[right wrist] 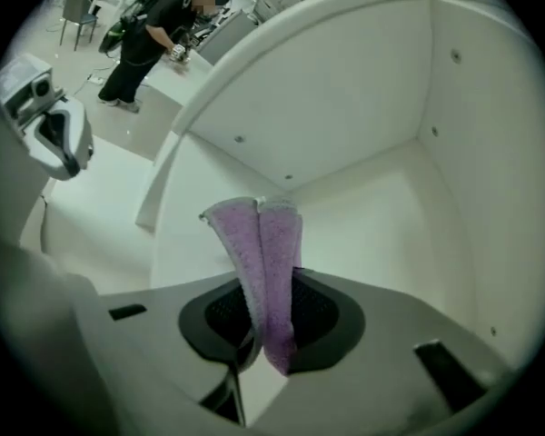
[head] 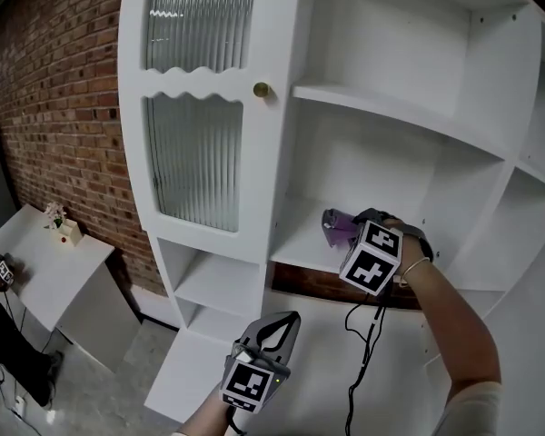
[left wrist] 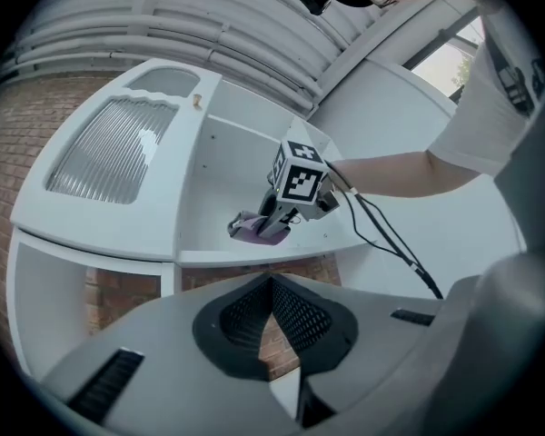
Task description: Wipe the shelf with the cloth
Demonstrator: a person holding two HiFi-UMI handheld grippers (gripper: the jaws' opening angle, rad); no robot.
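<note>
A purple cloth (head: pixel 335 226) rests on the white middle shelf (head: pixel 295 251) of the cabinet, pinched in my right gripper (head: pixel 354 232), which is shut on it. In the right gripper view the cloth (right wrist: pixel 254 234) stands up folded from between the jaws, over the shelf board (right wrist: pixel 372 234) and near its back corner. My left gripper (head: pixel 290 319) hangs lower, in front of the cabinet and below that shelf, shut with nothing in it. From the left gripper view the right gripper (left wrist: pixel 272 216) and the cloth (left wrist: pixel 251 231) show above the shelf's front edge (left wrist: pixel 254 256).
A ribbed-glass door (head: pixel 193 157) with a brass knob (head: pixel 262 90) closes the cabinet's left side. More white shelves lie above and below. A black cable (head: pixel 357 352) hangs from the right gripper. A brick wall (head: pixel 54 89) and a white table (head: pixel 45 266) are at left, with a person (right wrist: pixel 150 30) behind.
</note>
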